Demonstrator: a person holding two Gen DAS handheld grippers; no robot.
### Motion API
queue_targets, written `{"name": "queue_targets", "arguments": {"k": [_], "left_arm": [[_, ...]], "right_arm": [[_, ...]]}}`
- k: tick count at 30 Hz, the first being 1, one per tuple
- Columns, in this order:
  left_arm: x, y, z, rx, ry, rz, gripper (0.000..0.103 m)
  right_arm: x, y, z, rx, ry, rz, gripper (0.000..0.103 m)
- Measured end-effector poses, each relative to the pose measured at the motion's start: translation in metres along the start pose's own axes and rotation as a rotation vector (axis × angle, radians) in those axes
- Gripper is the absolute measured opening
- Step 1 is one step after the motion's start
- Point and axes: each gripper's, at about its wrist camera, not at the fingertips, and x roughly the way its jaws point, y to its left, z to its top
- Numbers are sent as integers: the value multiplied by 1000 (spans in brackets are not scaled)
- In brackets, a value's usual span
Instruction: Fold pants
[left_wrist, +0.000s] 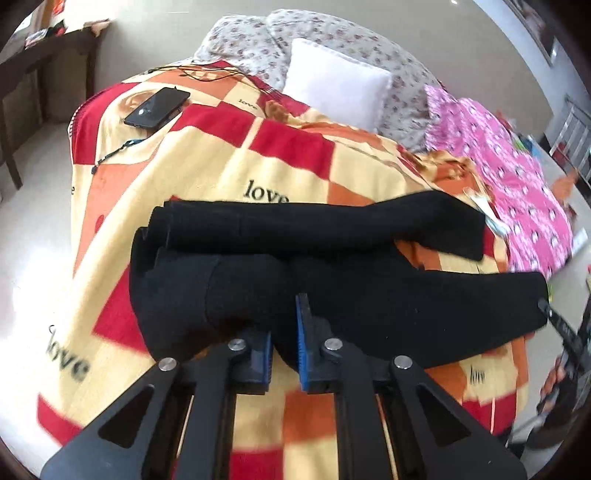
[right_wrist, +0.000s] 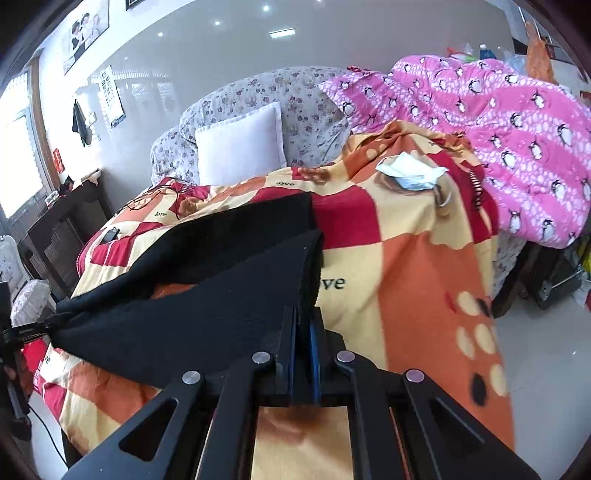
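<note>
Black pants (left_wrist: 332, 229) lie partly folded across a red, orange and cream checked blanket (left_wrist: 207, 162) on a bed. My left gripper (left_wrist: 286, 325) is shut on a bunch of the near pant fabric, which shows between its blue pads. At the right edge of the left wrist view, the right gripper (left_wrist: 546, 308) pinches the far end of the same fabric. In the right wrist view my right gripper (right_wrist: 303, 314) is shut on the corner of the pants (right_wrist: 221, 306). The cloth stretches taut from there to the left gripper (right_wrist: 26, 330) at the left edge.
A black phone (left_wrist: 157, 107) and thin cables (left_wrist: 207, 72) lie on the blanket's far side. A white pillow (left_wrist: 336, 88) leans on floral bedding. A pink penguin quilt (right_wrist: 498, 140) is heaped to the right, with a face mask (right_wrist: 410, 171) beside it. A dark wooden table (left_wrist: 44, 74) stands left of the bed.
</note>
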Motion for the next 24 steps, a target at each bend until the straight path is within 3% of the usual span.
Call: {"name": "queue_targets", "arguments": {"k": [3,6,9,11,13,15,18,21,24], "left_arm": [[8,11,-23,-15,66,9,9],[25,18,-43,-23,114,24,13],[17,19,-46,-4,64,69,30],[6,21,-47,3,68,75,30],[-8,22,-46,13,66,91,31],[-23,22,-43,51,14,177,47],[-41,22,-37,97,-70,236,59],[-39,25,-30,84,-96,209,62],[-17,30,-23,74,-84,216,63]], "right_arm": [[-5,-5,-11,-4,40,-10,5],[18,-12,-33,-7,147,-46,8],[46,-17,-49,-55,251,-158,17],[52,-17,-53,-76,281,-198,25],[40,-9,-45,-75,242,-157,39],[30,10,-33,-108,186,-115,51],[28,48,-11,-156,129,25,55],[41,91,5,-196,110,184,59],[68,161,15,-295,100,324,59]]}}
